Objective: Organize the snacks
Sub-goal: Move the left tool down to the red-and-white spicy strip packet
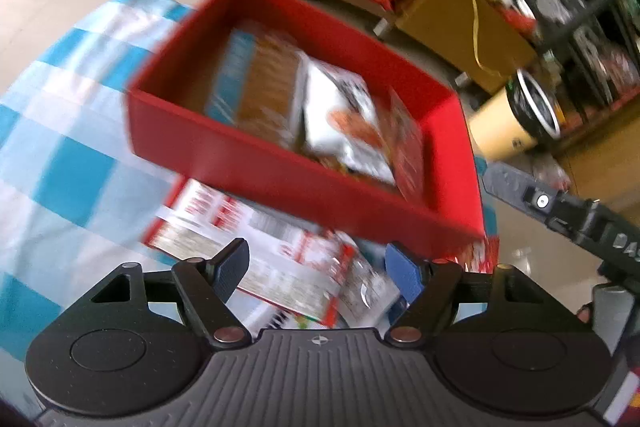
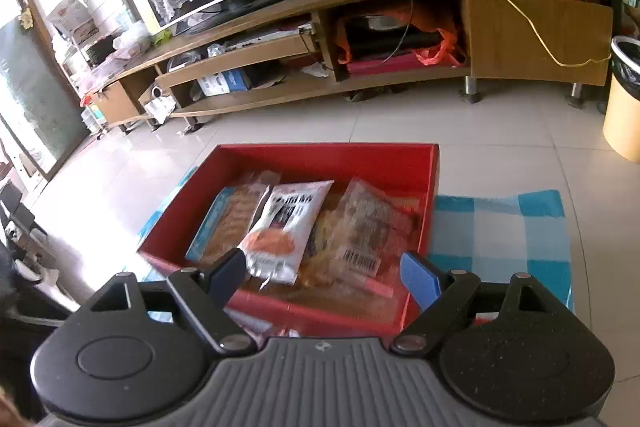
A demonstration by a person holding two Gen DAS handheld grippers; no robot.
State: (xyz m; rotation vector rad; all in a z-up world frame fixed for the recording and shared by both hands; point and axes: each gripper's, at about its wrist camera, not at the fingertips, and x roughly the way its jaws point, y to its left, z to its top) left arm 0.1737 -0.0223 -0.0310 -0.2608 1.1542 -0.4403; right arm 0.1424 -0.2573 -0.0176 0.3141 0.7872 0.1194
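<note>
left gripper (image 1: 316,267) spread, nothing between pads, above a red-white packet (image 1: 256,259) lying on the checked cloth (image 1: 60,147) near the red box (image 1: 248,163). right gripper (image 2: 324,273) spread, empty. several snack packets (image 2: 280,227) already boxed; one or more left outside.

The left wrist view looks steeply down from close above the near left corner of the red box (image 1: 304,183) on the checked cloth (image 1: 72,131), tilted and blurred. The right wrist view sits nearer the box's (image 2: 320,157) near right corner, angled shallower (taking in the TV stand (image 2: 280,43)). Both share the box, cloth and yellow bin (image 1: 504,123).
</note>
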